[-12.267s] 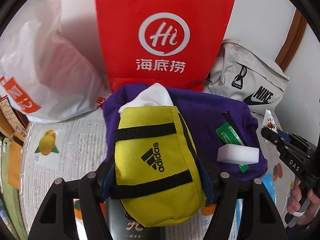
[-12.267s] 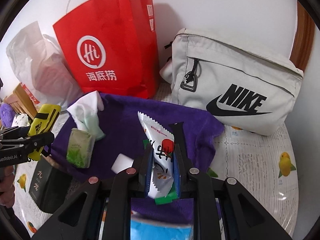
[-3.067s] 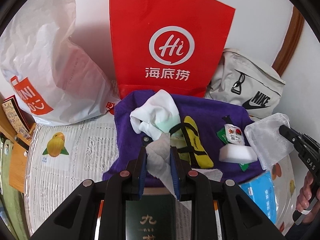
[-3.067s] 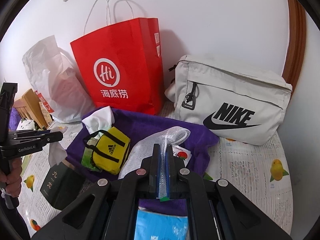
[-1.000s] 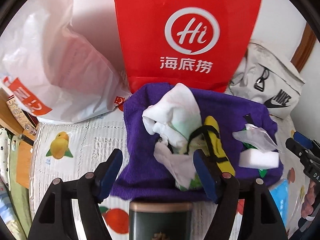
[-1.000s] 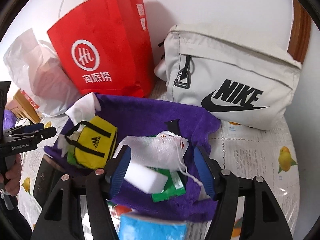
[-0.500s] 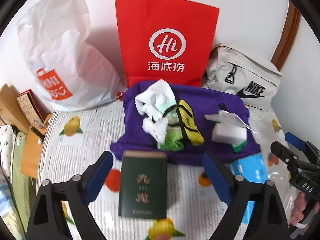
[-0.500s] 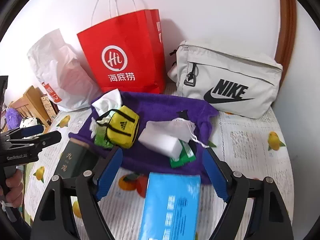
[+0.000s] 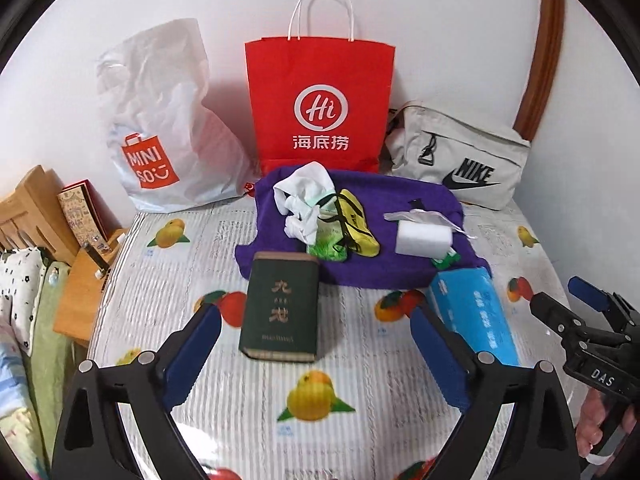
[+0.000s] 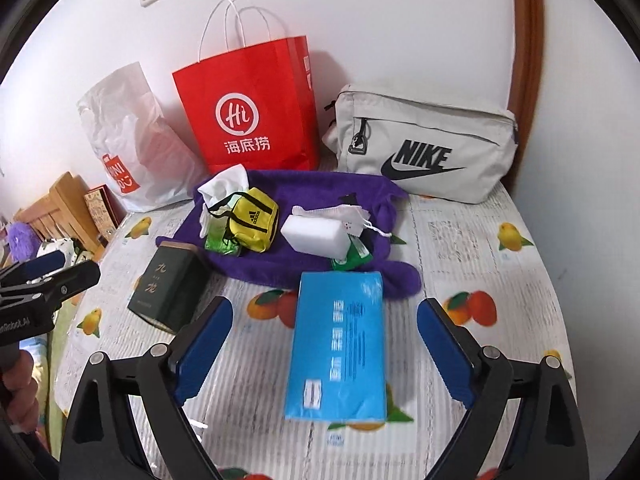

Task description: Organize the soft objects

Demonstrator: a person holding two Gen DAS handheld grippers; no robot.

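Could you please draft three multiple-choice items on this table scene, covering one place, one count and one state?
1. Where does the yellow pouch lie?
A. on the purple towel
B. inside the red paper bag
C. on the blue tissue pack

2. How many bags stand along the wall?
A. one
B. three
C. five

3. How is the right tool?
A. shut on the white sponge
B. shut on nothing
C. open, holding nothing

Answers: 1 A, the pouch rests on the towel beside crumpled white cloth. 2 B, the white plastic bag, the red paper bag and the grey Nike bag. 3 C, its fingers stand wide apart over the table with nothing gripped.
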